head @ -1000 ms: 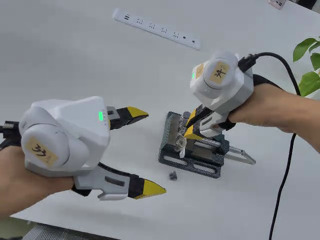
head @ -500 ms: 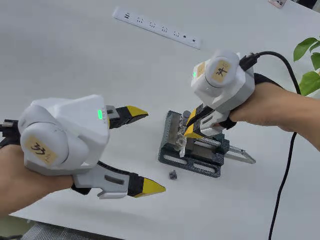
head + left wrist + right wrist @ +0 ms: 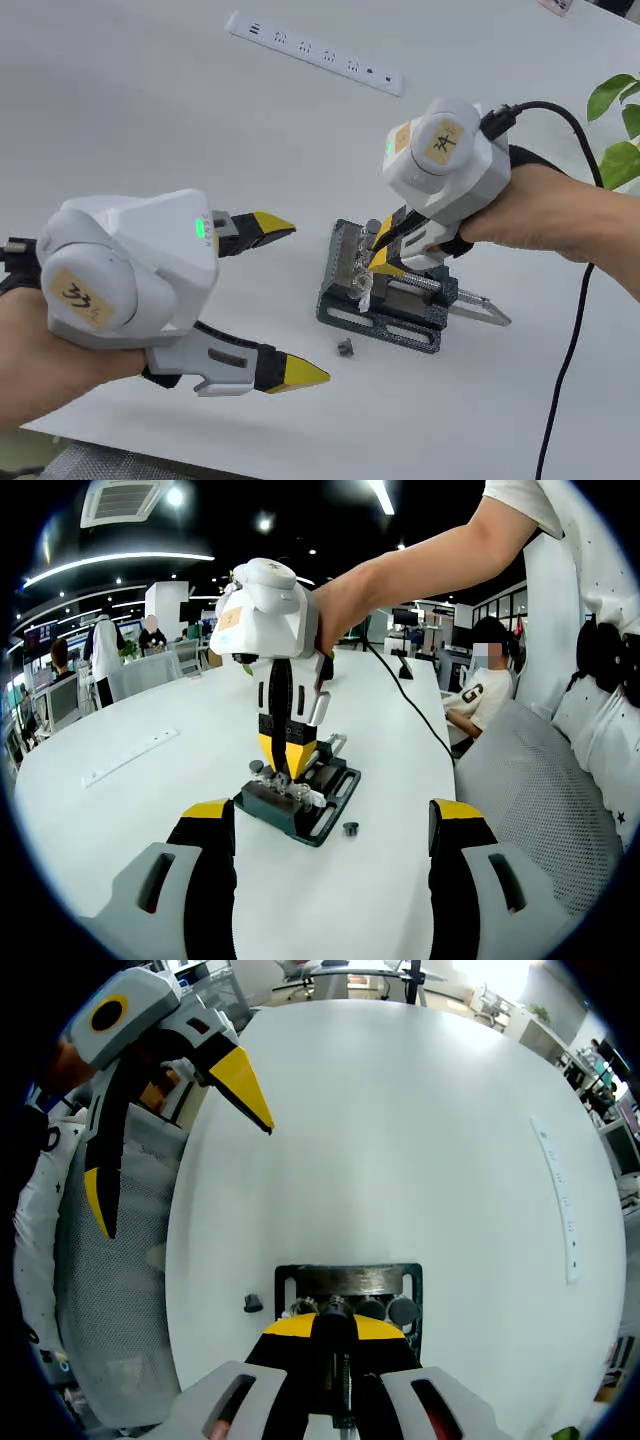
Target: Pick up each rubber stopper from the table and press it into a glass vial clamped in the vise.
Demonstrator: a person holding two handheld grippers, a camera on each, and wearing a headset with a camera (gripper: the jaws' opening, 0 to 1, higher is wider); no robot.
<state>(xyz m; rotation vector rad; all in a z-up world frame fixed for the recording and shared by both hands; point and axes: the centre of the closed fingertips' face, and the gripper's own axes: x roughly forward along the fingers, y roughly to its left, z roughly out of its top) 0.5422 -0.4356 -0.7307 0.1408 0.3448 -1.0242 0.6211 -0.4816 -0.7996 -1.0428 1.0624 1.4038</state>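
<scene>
Right gripper [image 3: 375, 265] fingers are pressed together, tips down at the glass vials [image 3: 362, 290] in the vise [image 3: 395, 328]. Left gripper [image 3: 311, 303] fingers are spread wide, holding nothing. One rubber stopper [image 3: 346, 348] lies on the tabletop [image 3: 150, 120] just beside the vise

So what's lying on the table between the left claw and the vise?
Mostly bare white table. In the head view, one small dark stopper lies loose just off the vise's near corner, ahead of the open left claw.

Left tongs [image 3: 306, 302] splayed, right tongs [image 3: 374, 262] pinched
</scene>
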